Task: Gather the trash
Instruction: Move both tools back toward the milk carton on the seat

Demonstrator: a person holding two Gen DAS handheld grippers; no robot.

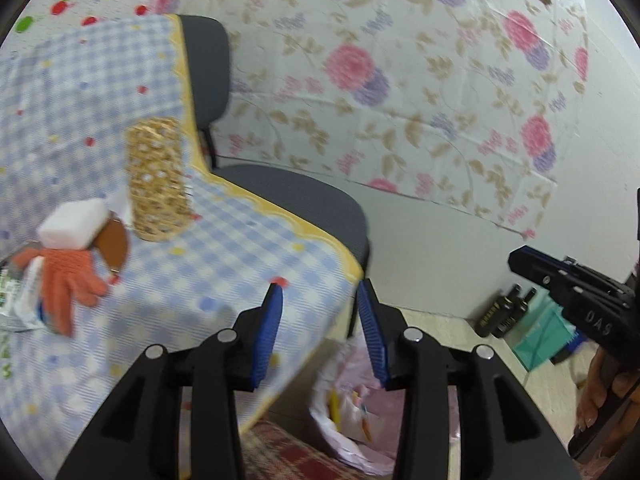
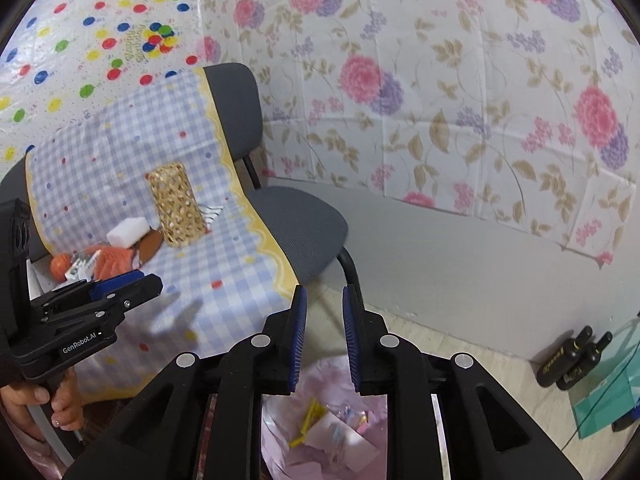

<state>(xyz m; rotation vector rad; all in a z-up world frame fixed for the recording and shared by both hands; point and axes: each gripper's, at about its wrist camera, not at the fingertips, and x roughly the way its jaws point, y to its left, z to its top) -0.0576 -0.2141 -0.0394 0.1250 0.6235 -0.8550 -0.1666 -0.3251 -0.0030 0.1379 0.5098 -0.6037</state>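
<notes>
Trash already sits in the pink bag (image 2: 320,436) on the floor, directly below the right gripper (image 2: 324,336): a yellow scrap and pale wrappers lie inside its open mouth. That gripper hangs over the bag with its blue pads apart and nothing between them; it touches nothing. The left gripper (image 1: 320,328) is just beside it, over the corner of the counter (image 1: 224,264) where the checked cloth drops toward the bag, its pads also parted, a little wider, and bare. Neither gripper holds anything, so the step in hand looks like the return to the counter for the next piece.

To do that well, the person would likely pick 1 clear target first and approach it with the pads spread enough to straddle it. The remaining clutter lies farther along the counter at its left side: an orange glove (image 1: 64,280), a white foam block (image 1: 74,226), a brown leaf-shaped piece (image 1: 114,246) and crumpled printed packaging (image 1: 18,304), all touching or overlapping. Thin wrappers probably need a low, flat pinch against the cloth, and the cloth itself could bunch if caught. A woven gold cylinder (image 1: 158,180) stands upright just behind the pile and may tip if bumped. Beyond the counter stands a grey chair (image 1: 280,196) against the floral wall.
</notes>
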